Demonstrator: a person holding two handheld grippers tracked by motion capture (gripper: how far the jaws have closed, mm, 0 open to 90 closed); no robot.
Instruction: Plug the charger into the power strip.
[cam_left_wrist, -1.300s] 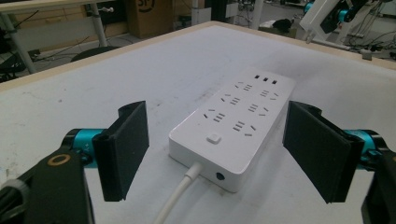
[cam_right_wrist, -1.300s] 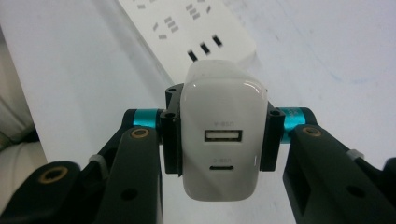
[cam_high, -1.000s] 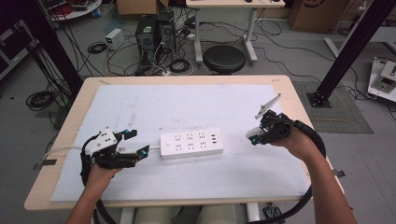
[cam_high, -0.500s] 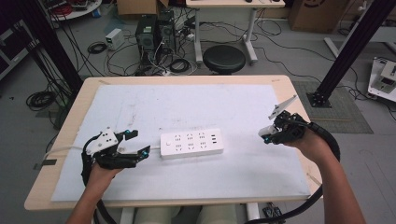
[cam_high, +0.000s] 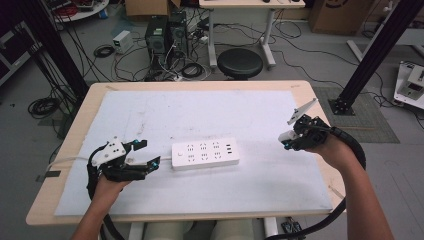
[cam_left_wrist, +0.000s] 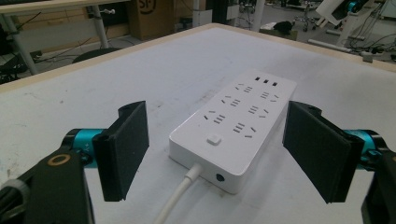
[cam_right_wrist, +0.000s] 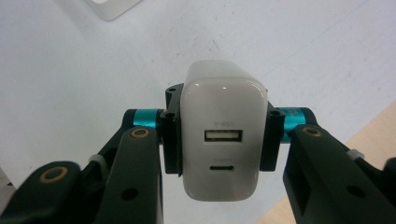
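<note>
Centrally placed on the pale-covered worktop (cam_high: 200, 115): a white power strip (cam_high: 205, 154), lying flat, long side running left to right, switch end toward the left claw (cam_high: 145, 155). Several rows of sockets on top, a small square button near the cord end, a row of small ports at the far end. White cord (cam_left_wrist: 180, 196) leaving the near end in the left claw view, running down between the two pads.

Left claw low over the worktop just left of the strip, held in the person's left hand (cam_high: 107, 187), jaws spread wide. Seen from its own camera (cam_left_wrist: 215, 154), the black pads (cam_left_wrist: 123, 149) standing well apart, one on either side of the strip's cord end, touching neither side.

Right claw (cam_high: 289, 140) over near the worktop's right edge, well apart from the strip, gripped by the right hand (cam_high: 327, 147) with a black cable (cam_high: 350, 150) looping round behind the forearm. Jaws clamped on a white charger block (cam_right_wrist: 224, 135), pressing its two flanks. Block rounded at the corners, its face toward the camera showing a rectangular USB port above and a smaller oval port below, with faint lettering too blurred to read. In the high view, charger visible as a small white shape (cam_high: 286, 136) at the claw tips. Whether raised or resting on the worktop: cannot tell.

Beyond the worktop: a round black stool (cam_high: 240, 62), a computer tower (cam_high: 167, 37) and tangled cables on the floor.
</note>
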